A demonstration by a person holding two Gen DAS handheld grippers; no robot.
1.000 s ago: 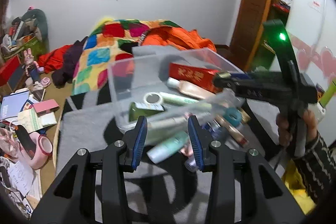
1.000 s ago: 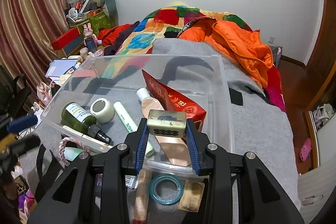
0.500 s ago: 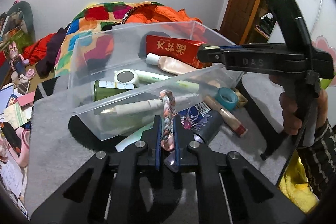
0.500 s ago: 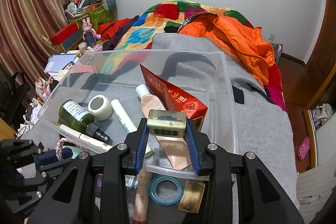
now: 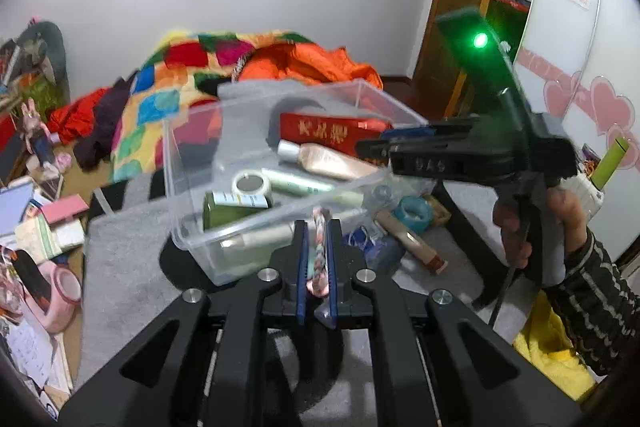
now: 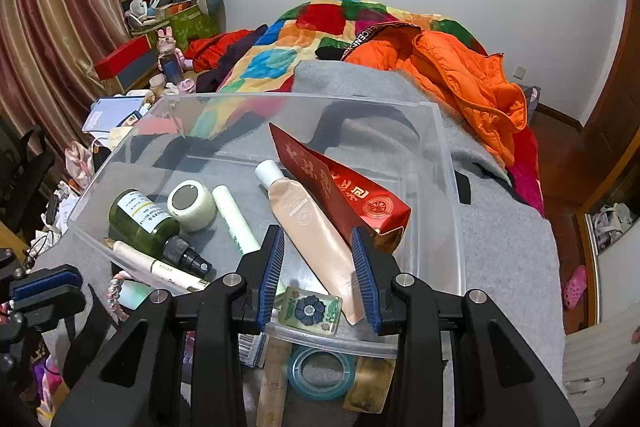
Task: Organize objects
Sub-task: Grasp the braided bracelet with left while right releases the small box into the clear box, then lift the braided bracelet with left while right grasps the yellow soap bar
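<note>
A clear plastic bin point(image 6: 448, 163) stands on a grey blanket and holds a red packet point(image 6: 340, 187), a peach tube point(image 6: 316, 231), a green bottle point(image 6: 140, 223), a tape roll point(image 6: 190, 205) and slim tubes. My right gripper point(image 6: 318, 269) is open over the bin's near edge; a small flowered box point(image 6: 310, 311) lies in the bin just below it. My left gripper point(image 5: 317, 255) is shut on a braided pink cord point(image 5: 319, 255), held just outside the bin point(image 5: 280, 223).
Outside the bin's near wall lie a teal ring point(image 6: 322, 371), a tan compact point(image 6: 370, 385) and a long tube point(image 5: 412, 243). A bed with a patchwork quilt point(image 6: 304, 39) and an orange jacket point(image 6: 468, 83) lies behind. Clutter covers the floor at the left point(image 5: 36, 227).
My right gripper has opened and the flowered box has dropped into the bin. My left gripper closed on the braided cord and lifted it slightly toward the bin.
</note>
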